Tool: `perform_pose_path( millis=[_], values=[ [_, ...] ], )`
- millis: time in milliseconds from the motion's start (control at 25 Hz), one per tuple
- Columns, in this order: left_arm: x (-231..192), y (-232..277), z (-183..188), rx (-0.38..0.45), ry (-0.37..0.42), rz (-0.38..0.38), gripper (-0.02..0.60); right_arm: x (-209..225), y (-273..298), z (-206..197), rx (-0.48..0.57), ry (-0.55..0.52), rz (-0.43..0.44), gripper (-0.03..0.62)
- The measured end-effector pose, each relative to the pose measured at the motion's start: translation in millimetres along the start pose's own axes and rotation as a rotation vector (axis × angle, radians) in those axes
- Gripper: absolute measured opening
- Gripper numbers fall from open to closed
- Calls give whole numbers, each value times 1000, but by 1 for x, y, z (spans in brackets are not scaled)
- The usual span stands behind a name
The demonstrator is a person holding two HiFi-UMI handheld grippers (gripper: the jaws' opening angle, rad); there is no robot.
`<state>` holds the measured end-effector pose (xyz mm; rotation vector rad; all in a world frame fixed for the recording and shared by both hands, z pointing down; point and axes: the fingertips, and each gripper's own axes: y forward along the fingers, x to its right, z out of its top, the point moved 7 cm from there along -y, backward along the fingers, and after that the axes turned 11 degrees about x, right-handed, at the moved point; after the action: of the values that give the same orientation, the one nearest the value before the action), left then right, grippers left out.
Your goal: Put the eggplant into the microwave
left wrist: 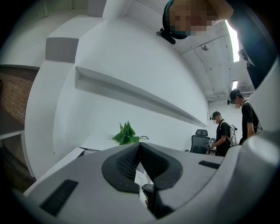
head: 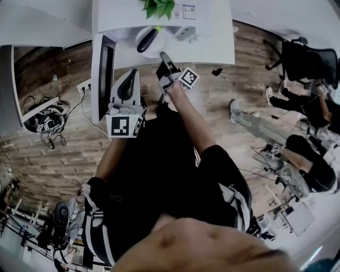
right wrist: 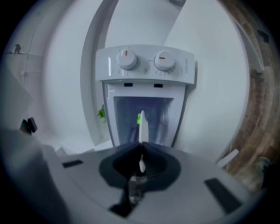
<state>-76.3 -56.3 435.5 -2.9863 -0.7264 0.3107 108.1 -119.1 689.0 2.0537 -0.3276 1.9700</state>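
A dark eggplant (head: pixel 147 40) with a green stem lies on a white plate (head: pixel 154 51) over the white table. My right gripper (head: pixel 163 55) is shut on the plate's near rim. In the right gripper view the plate (right wrist: pixel 142 127) shows edge-on between the jaws of the right gripper (right wrist: pixel 141 146), with the green stem (right wrist: pixel 138 118) beside it. Straight ahead stands the white microwave (right wrist: pixel 144 70) with two knobs and a glass door that looks closed. My left gripper (head: pixel 127 75) hangs shut and empty to the left, and the left gripper (left wrist: pixel 139 145) faces a white wall.
A green plant (head: pixel 158 6) stands at the back of the table, also seen as the plant (left wrist: pixel 126 133). A white panel with a dark slot (head: pixel 105 69) rises at the table's left end. People (left wrist: pixel 223 133) and an office chair (head: pixel 308 61) are off to the right, on a wood floor.
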Motion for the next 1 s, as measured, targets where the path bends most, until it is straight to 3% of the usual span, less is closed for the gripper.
perform_pose_path(
  millis=[1000],
  values=[
    [-14, -6, -15, -37, -35, 30, 32, 53, 46, -3, 72, 53, -94, 37]
  ],
)
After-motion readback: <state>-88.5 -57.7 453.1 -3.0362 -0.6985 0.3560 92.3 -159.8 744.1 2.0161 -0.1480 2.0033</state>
